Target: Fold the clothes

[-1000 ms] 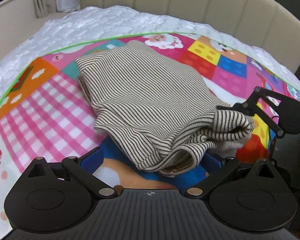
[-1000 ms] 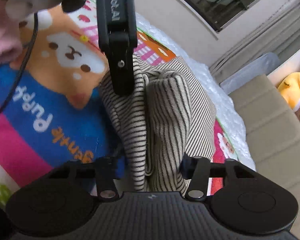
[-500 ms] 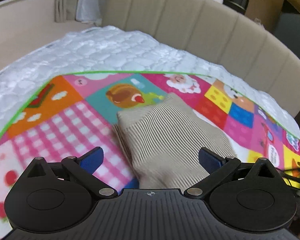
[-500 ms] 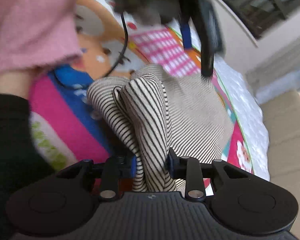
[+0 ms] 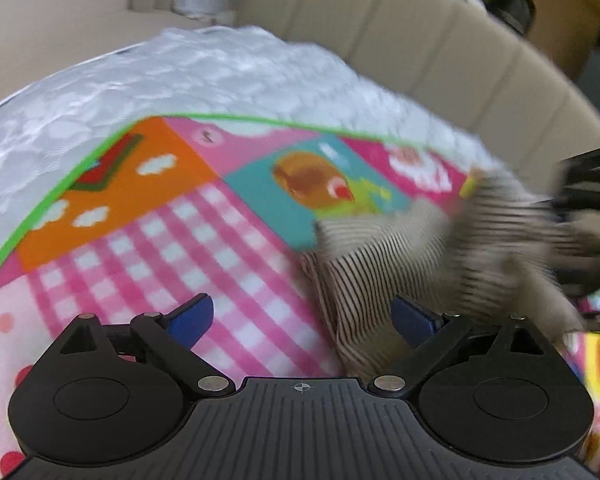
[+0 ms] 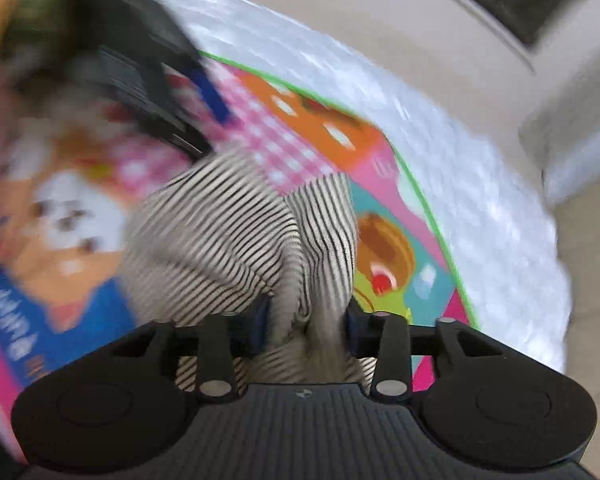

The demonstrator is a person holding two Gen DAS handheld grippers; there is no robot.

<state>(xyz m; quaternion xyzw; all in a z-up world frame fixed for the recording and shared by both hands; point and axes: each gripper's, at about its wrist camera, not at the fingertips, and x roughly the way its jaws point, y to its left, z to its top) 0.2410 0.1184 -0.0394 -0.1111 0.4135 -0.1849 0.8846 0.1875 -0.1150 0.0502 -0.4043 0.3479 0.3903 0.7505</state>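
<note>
- Right tool [image 6: 305, 322], bottom centre of its view, is clamped on a bunch of the striped garment [image 6: 236, 236].
- Left tool [image 5: 300, 316] gapes wide with nothing in it; the garment sits at the right of its view on the colourful play mat [image 5: 148, 240].
- Everything's blurred.
- Risk: one-point grip, so the loose folds could spill open and drag across the mat.

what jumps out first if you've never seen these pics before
The loud patchwork play mat spread over the white quilted bed cover, all pink checks and cartoon panels. On it lies a bunched black-and-white striped garment, which the right gripper pinches by a fold, close to its camera. The left gripper hangs open over the pink checks, with the garment blurred at its right finger.
</note>
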